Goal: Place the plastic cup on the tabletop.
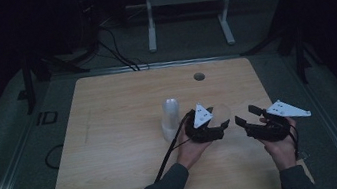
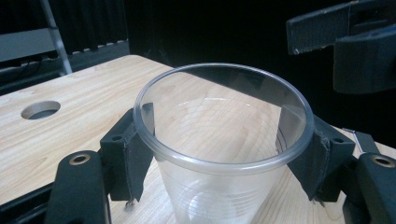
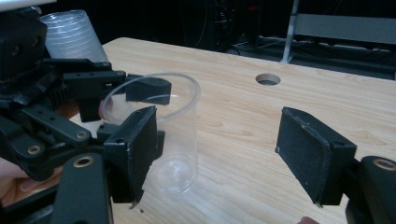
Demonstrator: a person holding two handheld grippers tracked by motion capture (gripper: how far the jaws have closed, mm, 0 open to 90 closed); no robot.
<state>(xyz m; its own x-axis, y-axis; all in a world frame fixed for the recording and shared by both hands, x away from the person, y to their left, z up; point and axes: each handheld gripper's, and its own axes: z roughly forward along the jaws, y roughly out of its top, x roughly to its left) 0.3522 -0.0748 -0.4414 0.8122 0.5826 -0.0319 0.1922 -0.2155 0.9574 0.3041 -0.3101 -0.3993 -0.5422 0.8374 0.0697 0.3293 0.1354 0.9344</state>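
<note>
A clear plastic cup (image 1: 223, 111) stands upright near the middle of the wooden table (image 1: 111, 133). My left gripper (image 1: 218, 117) is shut on the cup (image 2: 219, 116), one black pad on each side just below the rim. In the right gripper view the cup (image 3: 180, 140) looks to rest on the tabletop. My right gripper (image 1: 245, 116) is open just right of it, holding nothing. Its left jaw is beside the cup wall in its own view, where the gripper (image 3: 224, 158) stands wide. A stack of upturned clear cups (image 1: 170, 119) stands to the left.
A round cable hole (image 1: 198, 76) lies in the table toward the far edge. The left gripper's black cable (image 1: 167, 152) runs back across the table. A white frame (image 1: 185, 1) stands on the floor beyond the table. The room around is dark.
</note>
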